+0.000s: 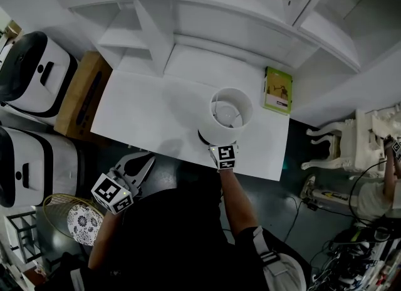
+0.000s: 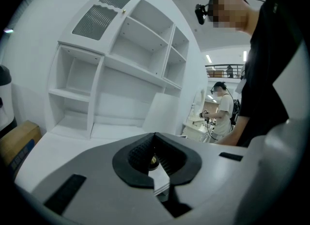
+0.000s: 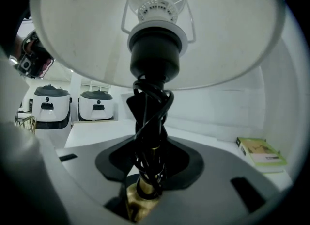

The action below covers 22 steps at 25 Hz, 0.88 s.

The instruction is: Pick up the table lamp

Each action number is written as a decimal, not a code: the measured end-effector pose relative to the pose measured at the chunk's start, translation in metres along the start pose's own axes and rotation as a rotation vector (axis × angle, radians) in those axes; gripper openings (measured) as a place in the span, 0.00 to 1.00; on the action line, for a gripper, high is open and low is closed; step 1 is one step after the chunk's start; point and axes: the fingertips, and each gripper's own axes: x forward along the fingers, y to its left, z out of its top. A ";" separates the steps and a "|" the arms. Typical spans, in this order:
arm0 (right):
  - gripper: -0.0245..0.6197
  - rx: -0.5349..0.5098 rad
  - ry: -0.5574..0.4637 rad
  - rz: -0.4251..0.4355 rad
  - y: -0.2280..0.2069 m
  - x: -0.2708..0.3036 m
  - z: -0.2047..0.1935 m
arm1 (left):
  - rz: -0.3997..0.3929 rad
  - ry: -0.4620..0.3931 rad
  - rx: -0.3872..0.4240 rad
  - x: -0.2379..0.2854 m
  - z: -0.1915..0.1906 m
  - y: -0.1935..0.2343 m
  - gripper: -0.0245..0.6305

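Note:
The table lamp (image 1: pixel 230 117) stands near the front edge of the white table (image 1: pixel 156 111), and I look down into its white shade. My right gripper (image 3: pixel 150 141) reaches in under the shade from the front, with only its marker cube (image 1: pixel 224 156) showing in the head view. Its jaws are closed around the lamp's stem (image 3: pixel 151 122), which is dark, wrapped in black cord, and brass lower down. The bulb socket (image 3: pixel 155 49) sits directly above. My left gripper (image 1: pixel 141 165) hangs off the table's front left, shut, nothing in it (image 2: pixel 155 136).
A green book (image 1: pixel 278 90) lies on the table to the right of the lamp. A white shelf unit (image 1: pixel 207 7) rises behind the table. Two white appliances (image 1: pixel 34 73), a cardboard box (image 1: pixel 81 95) and a wire basket (image 1: pixel 62 208) stand at the left, a white chair (image 1: pixel 351 139) at the right.

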 end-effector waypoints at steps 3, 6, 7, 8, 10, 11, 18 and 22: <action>0.25 -0.006 0.010 0.004 0.001 0.000 0.003 | -0.004 -0.002 0.003 0.000 0.000 0.000 0.05; 0.24 -0.007 0.004 0.022 0.006 -0.005 0.008 | 0.002 -0.013 -0.015 -0.001 0.001 0.000 0.05; 0.23 -0.005 -0.002 0.030 0.007 -0.006 0.012 | 0.003 -0.017 -0.019 -0.001 0.001 0.001 0.05; 0.22 -0.004 -0.008 0.038 0.009 -0.007 0.016 | 0.002 -0.024 -0.021 -0.001 0.001 0.001 0.05; 0.22 0.000 -0.017 0.051 0.013 -0.009 0.025 | -0.003 -0.036 -0.019 0.000 0.001 0.001 0.05; 0.21 -0.001 -0.020 0.056 0.015 -0.010 0.030 | -0.005 -0.041 -0.016 0.000 0.001 0.001 0.05; 0.21 -0.030 -0.010 0.090 0.019 -0.020 0.059 | -0.022 -0.085 -0.035 0.002 0.005 -0.005 0.05; 0.21 -0.040 -0.011 0.095 0.016 -0.029 0.082 | -0.041 -0.117 -0.041 0.000 0.011 -0.006 0.05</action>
